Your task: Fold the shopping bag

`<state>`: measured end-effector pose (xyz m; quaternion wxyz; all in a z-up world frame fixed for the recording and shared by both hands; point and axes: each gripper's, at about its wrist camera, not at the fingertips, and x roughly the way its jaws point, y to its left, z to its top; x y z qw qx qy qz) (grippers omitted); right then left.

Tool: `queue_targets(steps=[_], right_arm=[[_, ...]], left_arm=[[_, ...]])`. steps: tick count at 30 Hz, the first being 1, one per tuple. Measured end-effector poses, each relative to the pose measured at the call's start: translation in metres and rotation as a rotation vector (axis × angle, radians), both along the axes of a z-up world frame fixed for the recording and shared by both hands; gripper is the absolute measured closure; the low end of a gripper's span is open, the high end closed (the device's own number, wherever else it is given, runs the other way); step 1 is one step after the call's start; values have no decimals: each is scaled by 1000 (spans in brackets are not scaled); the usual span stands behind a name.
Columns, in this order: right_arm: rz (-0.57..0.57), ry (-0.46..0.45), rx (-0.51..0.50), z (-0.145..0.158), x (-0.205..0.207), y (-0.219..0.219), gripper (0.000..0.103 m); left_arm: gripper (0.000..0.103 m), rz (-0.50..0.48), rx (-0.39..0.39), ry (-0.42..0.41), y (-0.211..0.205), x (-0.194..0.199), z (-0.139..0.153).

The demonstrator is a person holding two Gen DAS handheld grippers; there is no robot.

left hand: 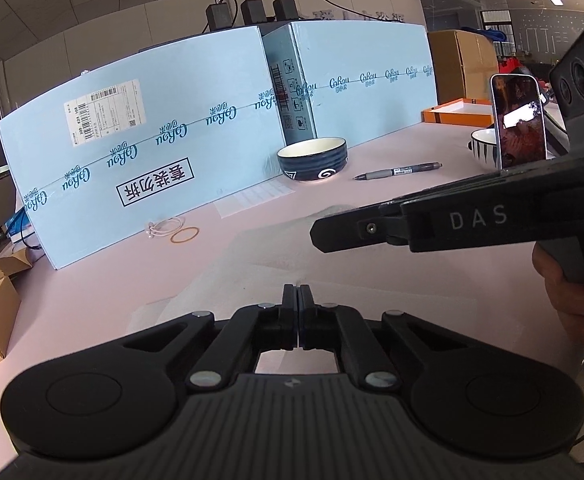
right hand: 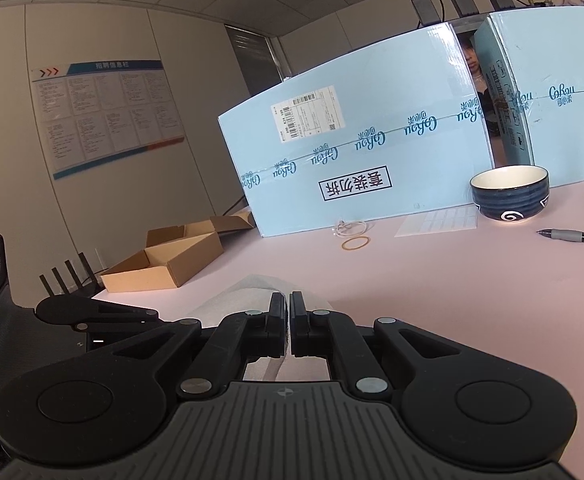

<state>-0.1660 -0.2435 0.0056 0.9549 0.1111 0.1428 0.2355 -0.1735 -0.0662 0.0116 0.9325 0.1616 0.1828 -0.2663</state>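
Observation:
The shopping bag (left hand: 259, 264) is a thin, pale, see-through sheet lying flat on the pink table (left hand: 432, 280). My left gripper (left hand: 299, 290) stands low over its near part. Its jaws are pressed together, with a sliver of the pale film showing at the tips. My right gripper (left hand: 316, 235) comes in from the right, side on, with its tip over the bag's far part. In the right wrist view the right gripper (right hand: 289, 300) is shut, and the white bag (right hand: 239, 296) runs up between its fingers. The left gripper's black linkage (right hand: 91, 314) shows at the left.
Tall light-blue cartons (left hand: 151, 152) wall off the back of the table. Before them lie a dark blue bowl (left hand: 312, 159), a pen (left hand: 398, 171), a paper sheet (left hand: 253, 196), a rubber band (left hand: 185, 235) and a white cord (left hand: 163, 227). A phone (left hand: 518, 120) and a striped bowl (left hand: 483, 146) stand right; open brown boxes (right hand: 163, 260) left.

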Motion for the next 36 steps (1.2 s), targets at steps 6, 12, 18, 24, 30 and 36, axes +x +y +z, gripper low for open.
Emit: queue_targets(steps=[6,12,18,24,30,36], right_arm=[[-126,4,47,-4,6,-16,100],[-257,16,73,-8,8,-40,100],[-388,-20,75,-6,-5,-66,100],[-506,-30,70,-5,-21,-93,100],[-373,2,49,-7,-30,-92,89],[-172,-121,-202,8,-39,-35,63]], left_arm=[[103,105,-3,-37,30,4,11],[102,266,39,-63,63,15,14],[102,334,21,-63,83,24,17],[101,343,6,-69,89,28,20],[101,346,18,-58,89,30,18],[101,340,13,-59,87,29,19]])
